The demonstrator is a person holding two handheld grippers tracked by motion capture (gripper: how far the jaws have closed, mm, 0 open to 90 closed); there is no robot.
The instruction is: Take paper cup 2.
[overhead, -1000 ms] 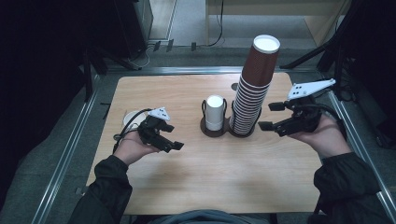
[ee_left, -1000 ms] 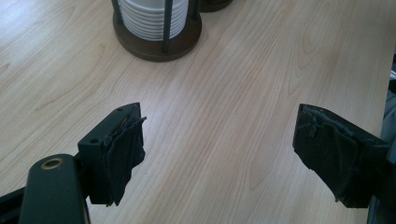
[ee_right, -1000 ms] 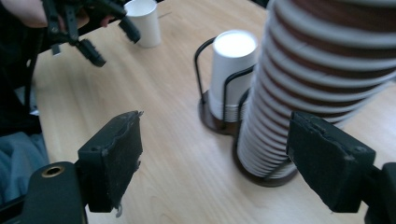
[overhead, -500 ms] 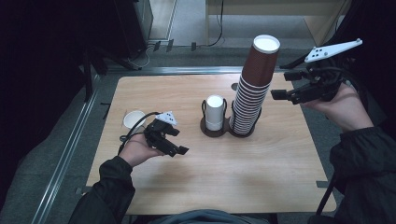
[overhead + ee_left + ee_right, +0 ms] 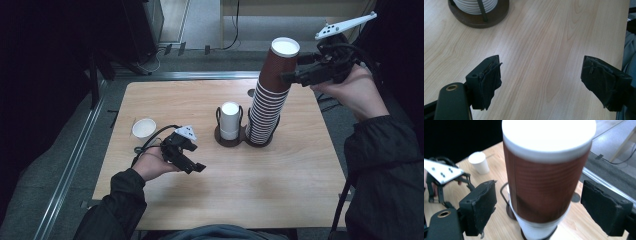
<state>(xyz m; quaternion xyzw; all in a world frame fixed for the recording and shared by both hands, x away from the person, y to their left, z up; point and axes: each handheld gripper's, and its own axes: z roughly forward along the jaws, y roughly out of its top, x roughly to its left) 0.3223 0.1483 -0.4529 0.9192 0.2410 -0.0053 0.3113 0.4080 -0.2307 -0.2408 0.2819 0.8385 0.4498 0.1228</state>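
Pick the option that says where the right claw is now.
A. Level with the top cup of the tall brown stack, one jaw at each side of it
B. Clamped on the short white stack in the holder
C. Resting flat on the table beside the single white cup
A: the right claw is open around the top brown cup of the tall stack, pads clear of its sides.

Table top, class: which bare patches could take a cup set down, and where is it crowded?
Free: the near strip of the table before the holder, and the far left corner beyond the white cup. Crowded: the centre, around the brown cup stack.
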